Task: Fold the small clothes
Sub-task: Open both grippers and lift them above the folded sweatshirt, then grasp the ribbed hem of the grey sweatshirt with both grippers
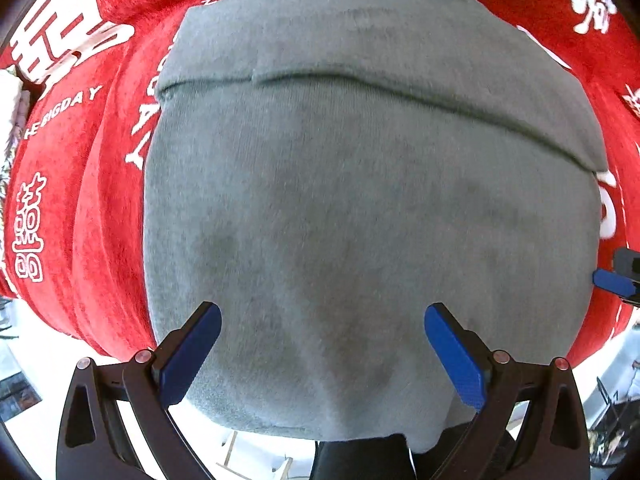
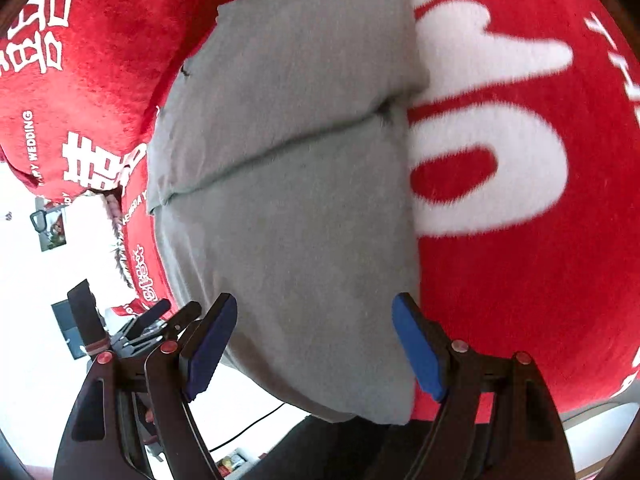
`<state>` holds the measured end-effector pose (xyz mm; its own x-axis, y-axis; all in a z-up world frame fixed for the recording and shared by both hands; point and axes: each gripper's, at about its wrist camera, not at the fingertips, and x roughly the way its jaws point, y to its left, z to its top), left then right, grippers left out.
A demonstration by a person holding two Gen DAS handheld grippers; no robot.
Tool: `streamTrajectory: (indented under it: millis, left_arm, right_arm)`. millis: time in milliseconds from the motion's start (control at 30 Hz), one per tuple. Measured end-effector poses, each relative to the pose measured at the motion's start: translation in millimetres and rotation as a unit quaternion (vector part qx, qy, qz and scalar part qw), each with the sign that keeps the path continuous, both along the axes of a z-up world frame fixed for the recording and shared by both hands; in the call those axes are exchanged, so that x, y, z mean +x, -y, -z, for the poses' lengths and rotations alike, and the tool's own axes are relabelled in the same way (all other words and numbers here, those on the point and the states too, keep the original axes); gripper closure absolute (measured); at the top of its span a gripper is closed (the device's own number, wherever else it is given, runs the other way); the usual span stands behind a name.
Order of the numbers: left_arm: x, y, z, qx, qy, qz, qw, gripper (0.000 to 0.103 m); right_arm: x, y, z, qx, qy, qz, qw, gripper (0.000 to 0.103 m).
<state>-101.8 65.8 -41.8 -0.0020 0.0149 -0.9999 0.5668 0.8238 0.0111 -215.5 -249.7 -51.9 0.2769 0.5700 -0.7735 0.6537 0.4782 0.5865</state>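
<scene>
Where the red blanket (image 1: pixel 100 208) covered the surface, one grey garment (image 1: pixel 360 200) lay spread on top of it, and no second piece of clothing showed in either view. The garment was already doubled over: a single fold edge (image 1: pixel 400 92) ran across it in the left wrist view, and the same edge (image 2: pixel 280 144) crossed it in the right wrist view. Its near hem reached past the blanket's edge toward the cameras. The blanket carried white printed characters and lettering, several of them on every side of the garment.

Two grippers were counted, each with two blue pads. The left gripper (image 1: pixel 322 344) pointed almost straight down at the garment, its jaws standing wide apart with nothing pinched between them and the grey cloth showing through the gap. The right gripper (image 2: pixel 314 344) leaned down at a slant over the garment's right-hand part, near the side edge that met the red blanket. Its jaws were likewise spread wide and released, gripping nothing.

In the left wrist view one blue pad of the right gripper (image 1: pixel 614 282) poked in at the right border, just beside the garment's edge. In the right wrist view the left gripper (image 2: pixel 152 320) appeared at lower left, off the garment's side.
</scene>
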Motion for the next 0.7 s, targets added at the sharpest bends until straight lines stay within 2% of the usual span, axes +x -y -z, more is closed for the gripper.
streamTrajectory:
  millis: [200,333,500,567,700]
  left_arm:
    - [-16,-58,0,-0.027,-0.005,0.004,0.9996,0.001]
    - [-31,-101,13,-0.022,-0.021,0.007,0.9995,0.001]
    - [-51,-146,43,-0.013,-0.054,-0.009,0.9984,0.001]
    - [-55,-154,56,-0.014,-0.069,-0.021,0.9973,0.001]
    - [-66,-155,75,-0.018,-0.074,-0.027,0.9967,0.001]
  right_arm:
    - [-23,-46,2,0.016,-0.001,-0.010,1.000,0.021]
    - [-50,-82,13,0.044,-0.015,-0.031,0.998,0.021]
    - [-91,-117,48,0.047,-0.070,-0.050,0.995,0.021]
    - [-101,-124,64,0.042,-0.083,-0.048,0.995,0.021]
    - [-114,-133,95,0.035,-0.094,-0.045,0.994,0.021]
